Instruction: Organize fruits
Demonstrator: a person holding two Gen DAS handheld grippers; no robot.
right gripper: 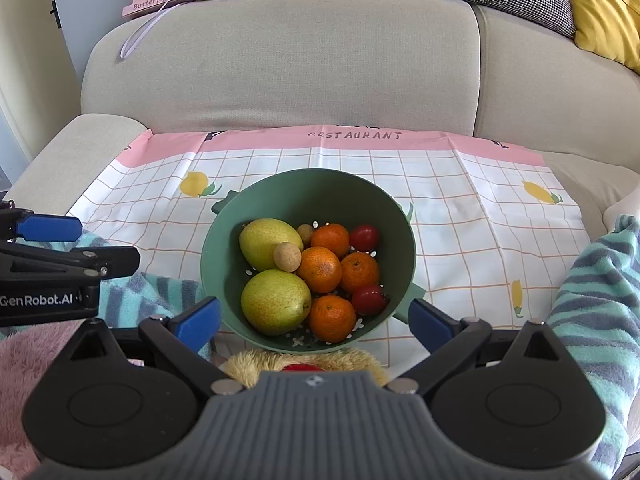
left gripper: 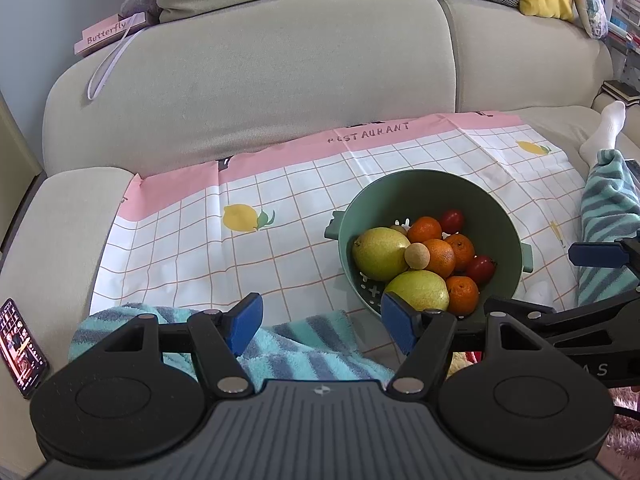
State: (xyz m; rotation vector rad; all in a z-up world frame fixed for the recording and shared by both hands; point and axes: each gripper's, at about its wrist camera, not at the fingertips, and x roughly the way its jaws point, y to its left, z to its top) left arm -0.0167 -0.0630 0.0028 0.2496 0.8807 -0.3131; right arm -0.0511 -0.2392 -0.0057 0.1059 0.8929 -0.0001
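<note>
— What do we have carrying everything here?

— We see a beige sofa [right gripper: 280, 64], and spread flat over its seat is a checked cloth [right gripper: 460, 208] with a pink border, lemon prints and the word RESTAURANT along the far edge.

— And what sits on the cloth?

— We find a green colander bowl [right gripper: 320, 192] standing near the middle of it, holding fruit. At the near edge, legs in striped teal fleece [left gripper: 296, 344] rest on the cloth, and on the right a foot in a white sock [left gripper: 604, 128] lies on the seat just beside it.

— Anything else on the sofa?

— We spot a phone [left gripper: 22, 348] with a lit screen on the left armrest, and a pink "Butterfly" box [left gripper: 106, 34] on top of the backrest.
</note>
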